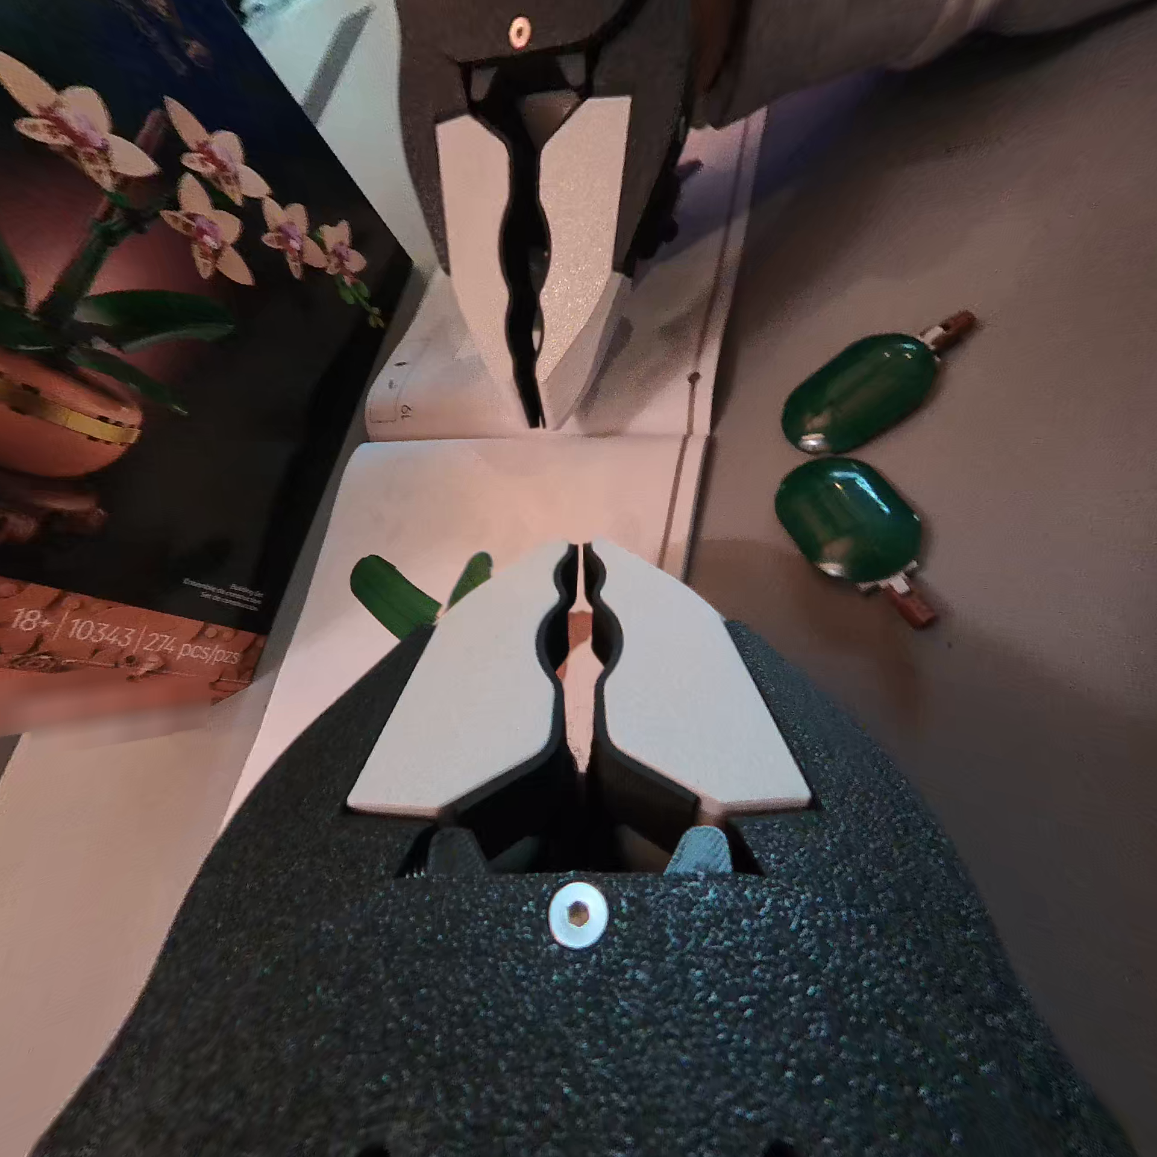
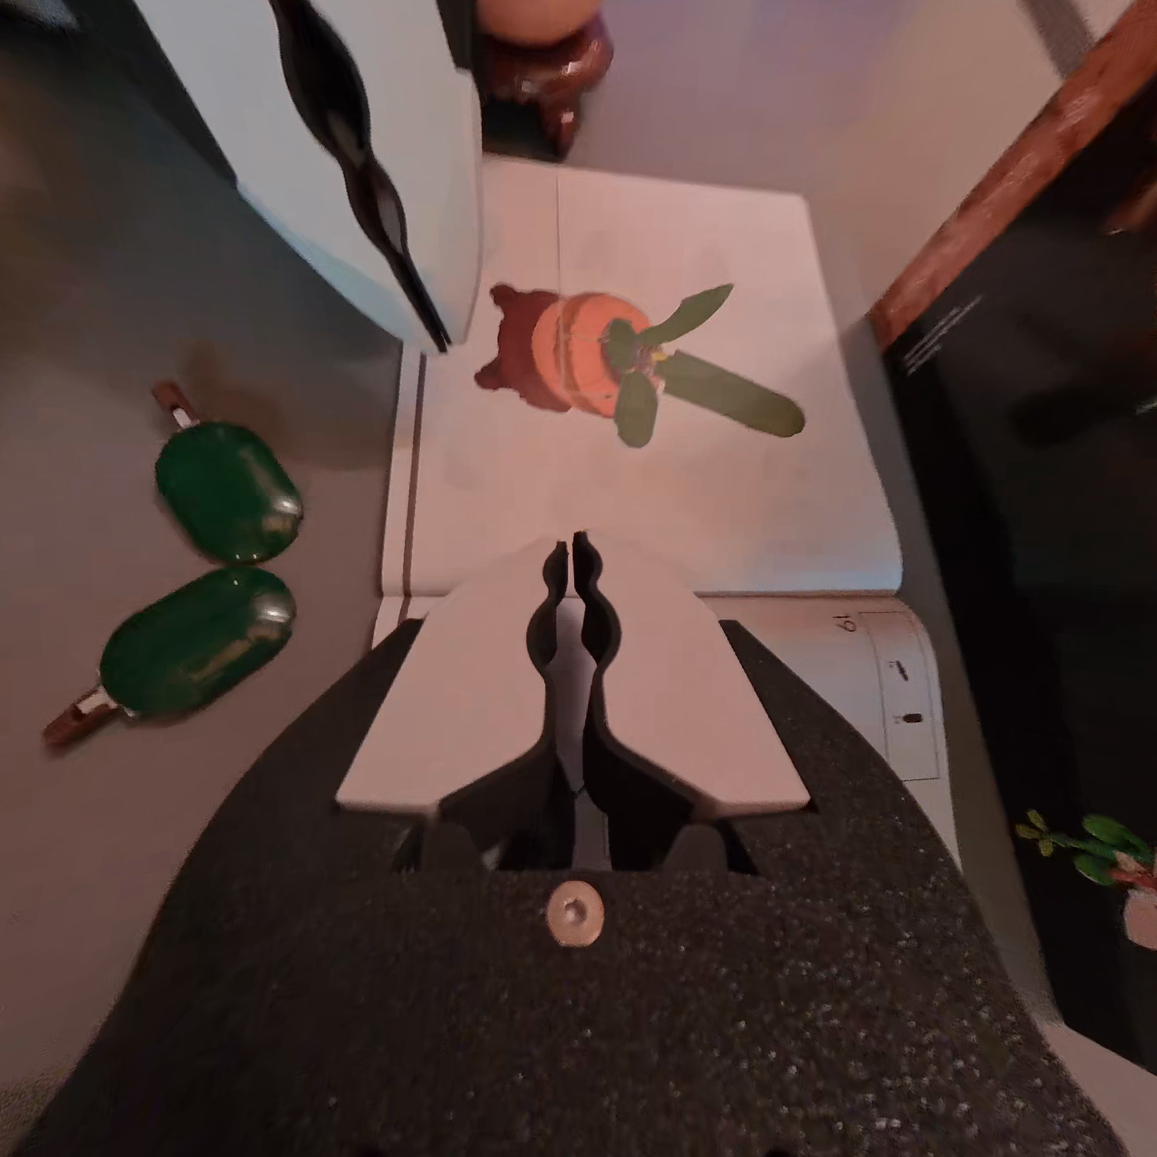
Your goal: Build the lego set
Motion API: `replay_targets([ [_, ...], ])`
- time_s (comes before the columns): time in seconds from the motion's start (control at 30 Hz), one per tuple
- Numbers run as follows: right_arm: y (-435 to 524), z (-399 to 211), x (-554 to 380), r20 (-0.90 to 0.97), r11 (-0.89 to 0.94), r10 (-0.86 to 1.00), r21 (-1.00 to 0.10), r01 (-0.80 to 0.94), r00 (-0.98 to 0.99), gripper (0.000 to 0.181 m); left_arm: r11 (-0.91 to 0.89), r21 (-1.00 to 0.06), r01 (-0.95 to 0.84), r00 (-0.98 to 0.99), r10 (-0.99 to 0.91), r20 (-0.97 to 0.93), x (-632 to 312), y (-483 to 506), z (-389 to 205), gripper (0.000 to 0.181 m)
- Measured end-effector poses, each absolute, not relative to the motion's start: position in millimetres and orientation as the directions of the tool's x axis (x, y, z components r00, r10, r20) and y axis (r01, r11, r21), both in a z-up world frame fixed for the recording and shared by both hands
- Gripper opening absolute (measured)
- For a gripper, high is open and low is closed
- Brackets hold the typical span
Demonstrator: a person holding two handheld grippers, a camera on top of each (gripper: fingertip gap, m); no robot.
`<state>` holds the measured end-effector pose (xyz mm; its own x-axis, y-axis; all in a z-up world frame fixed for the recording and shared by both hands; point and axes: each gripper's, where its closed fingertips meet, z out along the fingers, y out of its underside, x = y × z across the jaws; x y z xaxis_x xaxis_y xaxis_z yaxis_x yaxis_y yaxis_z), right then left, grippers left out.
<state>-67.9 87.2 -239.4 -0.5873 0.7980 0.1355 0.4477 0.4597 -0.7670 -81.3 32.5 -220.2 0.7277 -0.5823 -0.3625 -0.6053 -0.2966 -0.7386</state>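
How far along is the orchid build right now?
Done: two green leaf pieces lie assembled beside the open booklet, and the pot stands beyond it. In hand: nothing; left gripper and right gripper are shut and empty. Left: fitting the leaves.

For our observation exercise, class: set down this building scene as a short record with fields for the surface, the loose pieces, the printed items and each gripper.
Surface: grey table
Loose pieces: two green leaf pieces with brown stems, beside the booklet
Booklet: open instruction booklet, page pictures the potted plant
Box: lego box with orchid picture, next to the booklet
Left gripper: shut, empty, over the booklet
Right gripper: shut, empty, over the booklet
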Motion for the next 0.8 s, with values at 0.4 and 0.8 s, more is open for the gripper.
replay_targets([
  [0.4, 87, -255, -65, 0.108, 0.466, 0.794, -0.739, 0.486, -0.598, 0.001, -0.342, -0.698, -0.629, 0.694, -0.651, -0.307, -78, 22, -241, 0.000],
  [0.8, 28, -221, -89, 0.125, 0.470, 0.782, -0.761, 0.447, -0.611, 0.040, -0.358, -0.685, -0.635, 0.686, -0.669, -0.287, -92, -28, -202, 0.009],
])
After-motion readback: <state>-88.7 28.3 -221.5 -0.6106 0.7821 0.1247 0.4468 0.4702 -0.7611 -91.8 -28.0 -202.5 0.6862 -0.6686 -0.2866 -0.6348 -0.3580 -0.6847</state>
